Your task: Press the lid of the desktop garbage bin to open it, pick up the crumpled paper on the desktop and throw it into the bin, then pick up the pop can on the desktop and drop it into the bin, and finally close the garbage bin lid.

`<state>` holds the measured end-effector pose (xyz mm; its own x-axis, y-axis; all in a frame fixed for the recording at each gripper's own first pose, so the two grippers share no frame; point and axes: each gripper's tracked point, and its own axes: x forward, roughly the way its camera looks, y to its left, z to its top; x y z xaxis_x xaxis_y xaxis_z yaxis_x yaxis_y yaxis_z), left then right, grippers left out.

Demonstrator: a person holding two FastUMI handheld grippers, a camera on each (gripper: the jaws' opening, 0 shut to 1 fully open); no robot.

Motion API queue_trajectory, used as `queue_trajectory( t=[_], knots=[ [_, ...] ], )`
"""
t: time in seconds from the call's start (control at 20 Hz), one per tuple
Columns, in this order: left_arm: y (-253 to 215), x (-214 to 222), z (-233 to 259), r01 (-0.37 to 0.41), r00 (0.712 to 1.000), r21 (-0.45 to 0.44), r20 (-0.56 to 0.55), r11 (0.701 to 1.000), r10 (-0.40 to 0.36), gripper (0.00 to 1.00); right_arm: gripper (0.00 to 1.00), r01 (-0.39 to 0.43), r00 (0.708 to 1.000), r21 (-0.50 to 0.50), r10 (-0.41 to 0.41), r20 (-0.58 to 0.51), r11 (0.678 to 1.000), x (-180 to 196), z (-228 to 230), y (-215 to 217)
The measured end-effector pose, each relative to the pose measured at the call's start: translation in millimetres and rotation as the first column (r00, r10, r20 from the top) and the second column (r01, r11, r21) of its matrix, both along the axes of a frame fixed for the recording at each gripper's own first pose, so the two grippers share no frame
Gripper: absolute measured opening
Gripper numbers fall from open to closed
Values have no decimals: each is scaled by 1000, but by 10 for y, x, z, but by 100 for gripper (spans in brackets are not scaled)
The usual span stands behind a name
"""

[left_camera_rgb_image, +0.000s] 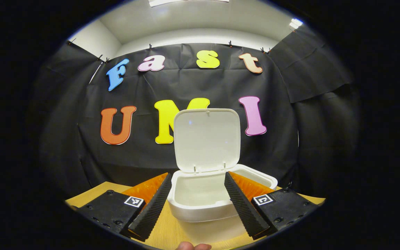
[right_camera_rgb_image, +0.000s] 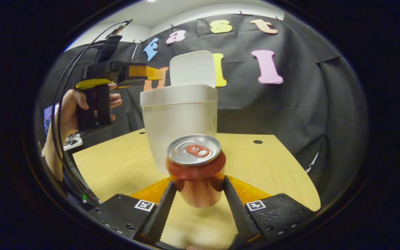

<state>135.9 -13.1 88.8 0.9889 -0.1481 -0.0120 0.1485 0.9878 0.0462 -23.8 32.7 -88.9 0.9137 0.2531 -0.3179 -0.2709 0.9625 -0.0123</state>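
My right gripper [right_camera_rgb_image: 198,180] is shut on a red pop can [right_camera_rgb_image: 196,163], which stands upright with its silver top and pull tab facing up. I cannot tell whether the can rests on the wooden table [right_camera_rgb_image: 116,163]. Just behind the can stands the white garbage bin [right_camera_rgb_image: 179,118], its lid [right_camera_rgb_image: 193,67] raised upright. My left gripper [left_camera_rgb_image: 197,174] is open, level with the bin's rim [left_camera_rgb_image: 200,208] and pointing into the open bin, with the lid [left_camera_rgb_image: 207,139] standing behind. In the right gripper view the left gripper [right_camera_rgb_image: 156,73] hovers at the bin's upper left, held by a hand [right_camera_rgb_image: 68,107].
The table's curved edge runs along the right, with a small round hole [right_camera_rgb_image: 257,141] in the top behind the bin. Cables [right_camera_rgb_image: 61,104] loop from the left gripper's handle. Black cloth walls close in the back and right.
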Motion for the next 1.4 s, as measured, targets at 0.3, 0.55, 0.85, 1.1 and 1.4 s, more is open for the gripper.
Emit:
queue_trajectory(
  t=[0.3, 0.55, 0.85, 1.1, 1.4],
  knots=[
    [283, -295, -142, -32, 999, -34, -11, 999, 31, 98, 80, -40, 991, -56, 46, 124, 998, 95, 654, 115],
    [642, -699, -359, -96, 995, -54, -20, 994, 95, 98, 80, -83, 963, -88, 103, 251, 993, 241, 1304, 352],
    [1143, -1218, -750, -208, 977, -28, -64, 978, 206, 99, 80, -158, 917, -77, 175, 358, 984, 519, 1998, 831],
    [1381, -1526, -759, -269, 962, -14, -49, 963, 268, 99, 80, -187, 915, -19, 181, 361, 982, 1006, 2339, 1172],
    [1523, -1618, -651, -292, 956, -17, -22, 956, 291, 99, 80, -139, 950, 4, 133, 283, 990, 1564, 2189, 1333]
  ],
)
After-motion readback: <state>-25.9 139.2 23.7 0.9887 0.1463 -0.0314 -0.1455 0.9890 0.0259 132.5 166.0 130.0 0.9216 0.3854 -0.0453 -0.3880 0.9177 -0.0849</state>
